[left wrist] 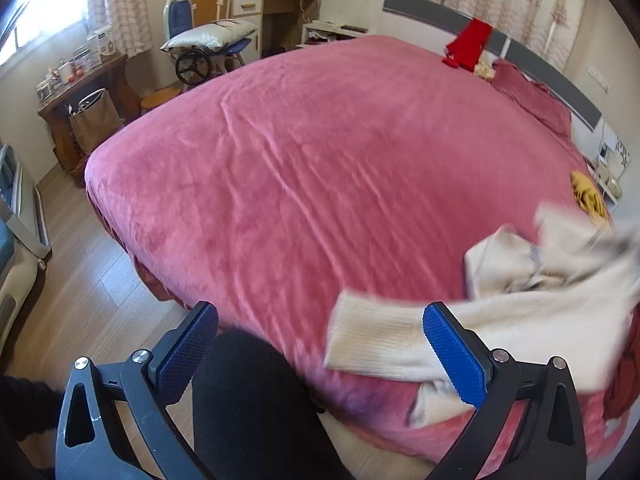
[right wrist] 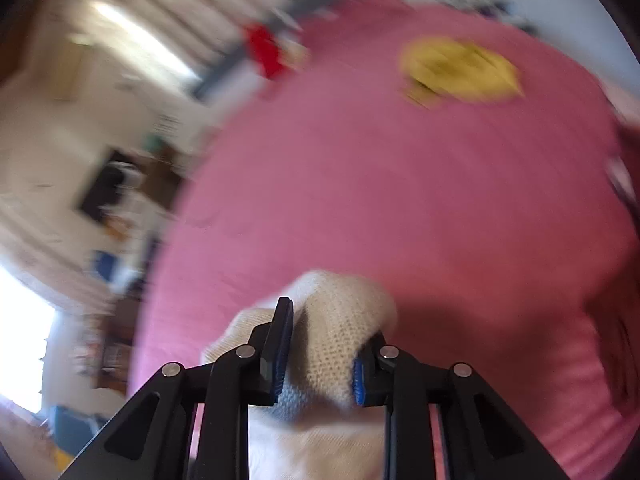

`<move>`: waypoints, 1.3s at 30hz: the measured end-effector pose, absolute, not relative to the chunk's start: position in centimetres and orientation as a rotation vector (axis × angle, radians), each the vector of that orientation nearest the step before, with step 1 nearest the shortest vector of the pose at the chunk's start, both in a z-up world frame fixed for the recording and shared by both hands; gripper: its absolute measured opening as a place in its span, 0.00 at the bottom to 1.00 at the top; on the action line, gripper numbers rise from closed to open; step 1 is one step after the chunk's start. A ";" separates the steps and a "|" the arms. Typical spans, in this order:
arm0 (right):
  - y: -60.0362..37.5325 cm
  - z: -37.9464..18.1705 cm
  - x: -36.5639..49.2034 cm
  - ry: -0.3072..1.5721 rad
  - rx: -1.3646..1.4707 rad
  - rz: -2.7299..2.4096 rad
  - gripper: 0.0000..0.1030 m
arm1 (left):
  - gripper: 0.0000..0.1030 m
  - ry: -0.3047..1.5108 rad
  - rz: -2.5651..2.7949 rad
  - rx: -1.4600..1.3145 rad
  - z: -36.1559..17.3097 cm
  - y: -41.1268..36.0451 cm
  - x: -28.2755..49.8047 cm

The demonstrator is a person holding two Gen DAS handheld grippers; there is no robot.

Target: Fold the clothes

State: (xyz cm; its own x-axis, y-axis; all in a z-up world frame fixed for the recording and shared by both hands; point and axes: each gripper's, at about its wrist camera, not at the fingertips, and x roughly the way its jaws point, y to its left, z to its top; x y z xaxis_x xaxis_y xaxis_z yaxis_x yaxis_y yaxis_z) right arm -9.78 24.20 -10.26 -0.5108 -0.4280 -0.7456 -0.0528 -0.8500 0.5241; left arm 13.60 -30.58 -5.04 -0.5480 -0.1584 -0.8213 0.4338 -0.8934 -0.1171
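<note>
bed cover [left wrist: 304, 168]: pink | sweater [left wrist: 520, 320]: cream, ribbed | claw pads [left wrist: 456, 360]: blue | far garment [left wrist: 470, 42]: red

**Black linkage frames, blue textured pads**

The left gripper [left wrist: 320, 354] is a black plastic linkage frame with triangular cut-outs, silver round pivot pins and blue cross-hatched rubber pads [left wrist: 454, 354] on its fingers. The right gripper [right wrist: 322, 350] has the same black arms, silver pins and blue pad edges. A black fabric-clad leg [left wrist: 248, 412] fills the lower centre of the left view.
</note>
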 end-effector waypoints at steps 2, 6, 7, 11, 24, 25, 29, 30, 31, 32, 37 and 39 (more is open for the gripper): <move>27.5 -16.0 -8.4 -0.703 1.577 -2.506 0.31 | 1.00 0.425 -2.460 1.273 -6.0 -29.9 13.6; 29.5 -20.6 -4.3 -0.545 1.607 -2.558 0.53 | 1.00 0.398 -2.473 1.312 -7.9 -28.2 13.4; 28.8 -20.6 -3.1 -0.464 1.573 -2.560 0.58 | 1.00 0.389 -2.484 1.328 -8.4 -27.5 13.1; 20.6 -20.7 1.1 -0.056 1.411 -2.375 0.70 | 1.00 0.340 -2.522 1.380 -9.5 -24.9 11.7; 0.0 -30.4 3.1 1.096 0.994 -2.015 0.40 | 1.00 0.140 -2.530 1.348 -6.9 -24.3 10.6; 0.8 -30.0 2.0 1.031 1.020 -2.025 0.12 | 1.00 0.148 -2.527 1.336 -6.7 -24.8 10.7; 6.2 -25.3 -3.0 0.682 1.109 -2.153 0.06 | 1.00 0.180 -2.512 1.305 -6.6 -26.0 10.4; 8.2 -23.2 -4.9 0.557 1.138 -2.200 0.06 | 1.00 0.178 -2.507 1.311 -6.8 -25.9 10.1; 11.0 -21.4 -6.6 0.422 1.158 -2.242 0.06 | 1.00 0.172 -2.502 1.324 -7.1 -25.7 9.8; 13.8 -19.6 -8.3 0.287 1.176 -2.278 0.06 | 1.00 0.166 -2.505 1.340 -7.4 -25.3 9.4; 25.3 -18.4 -12.5 0.081 1.298 -2.515 0.06 | 1.00 0.103 -2.548 1.396 -8.2 -22.7 7.8; 30.0 -18.0 -14.1 -0.010 1.344 -2.607 0.06 | 1.00 0.062 -2.566 1.424 -8.8 -21.4 7.1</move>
